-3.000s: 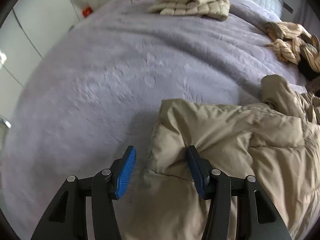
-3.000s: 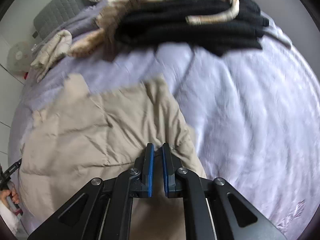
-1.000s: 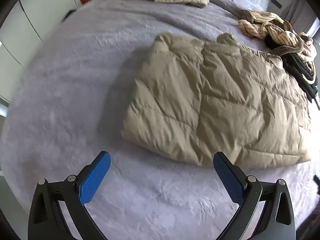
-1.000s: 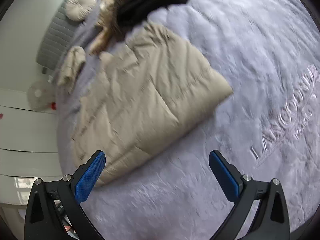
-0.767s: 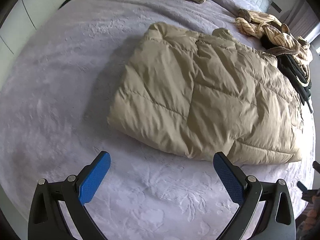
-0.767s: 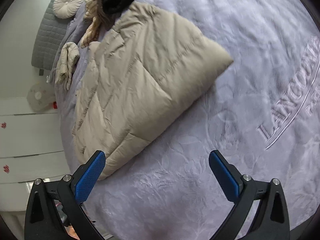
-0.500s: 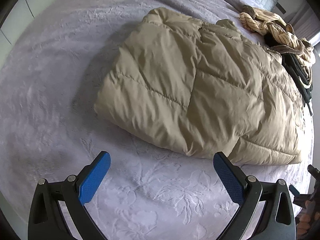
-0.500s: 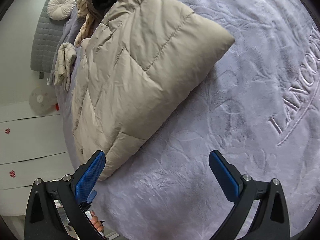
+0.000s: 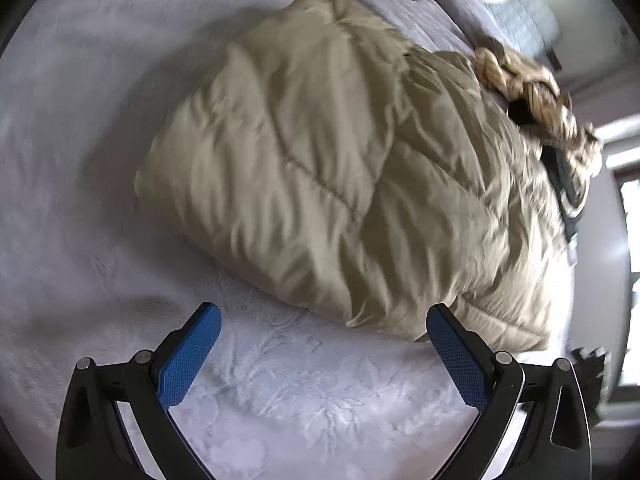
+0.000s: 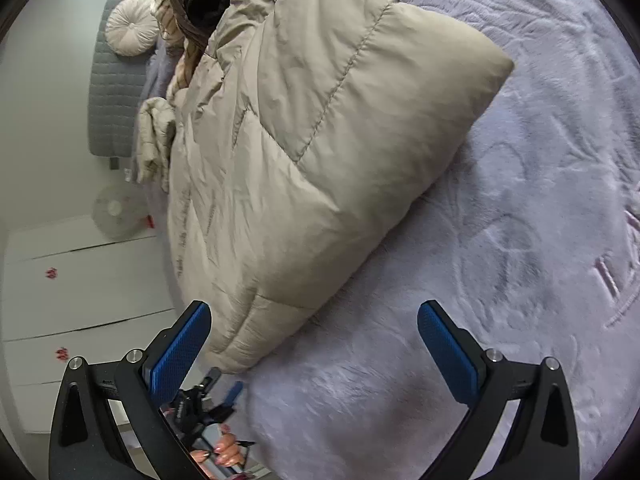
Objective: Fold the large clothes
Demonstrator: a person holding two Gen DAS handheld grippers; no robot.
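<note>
Right wrist | both grippers (image 10: 314, 334) (image 9: 322, 336) wide, empty | folded jacket (image 10: 304, 152) long axis toward headboard (image 10: 110, 92)

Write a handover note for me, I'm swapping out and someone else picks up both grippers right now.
Left gripper: jaws open, empty, hovering at the near edge of the beige puffer jacket.
Right gripper: jaws open, empty, at the jacket's other near corner.
Jacket lies folded into a thick slab on the lavender bedspread.
Another folded beige garment sits near the headboard.
Left: the striped and black clothes pile behind the jacket looks unfolded.
</note>
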